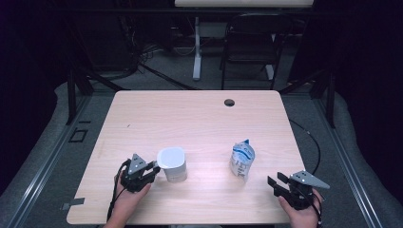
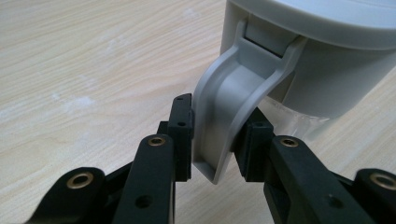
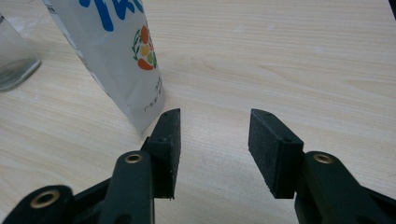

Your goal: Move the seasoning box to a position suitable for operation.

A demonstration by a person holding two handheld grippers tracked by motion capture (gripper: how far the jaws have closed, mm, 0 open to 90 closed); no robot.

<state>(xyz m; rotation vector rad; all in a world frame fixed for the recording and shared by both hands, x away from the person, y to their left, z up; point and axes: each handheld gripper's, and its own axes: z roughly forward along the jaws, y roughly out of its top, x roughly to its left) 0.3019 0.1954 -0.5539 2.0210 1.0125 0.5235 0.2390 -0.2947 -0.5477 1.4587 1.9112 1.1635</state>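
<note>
— On the left of the table (image 1: pixel 142 123), the left gripper (image 2: pixel 212 135) has its jaws clamped on the white jug's (image 1: pixel 172 164) handle (image 2: pixel 233 107).
— It should squeeze squarely so the jug stays level.
— Farther right stands the pouch (image 1: pixel 242 160); the right gripper (image 3: pixel 212 144) waits beside it, jaws apart, holding nothing.

1. From above we look forward and down on the whole table (image 1: pixel 199 114).
2. Each gripper view sits low and close over that same tabletop, facing along its jaws.
</note>
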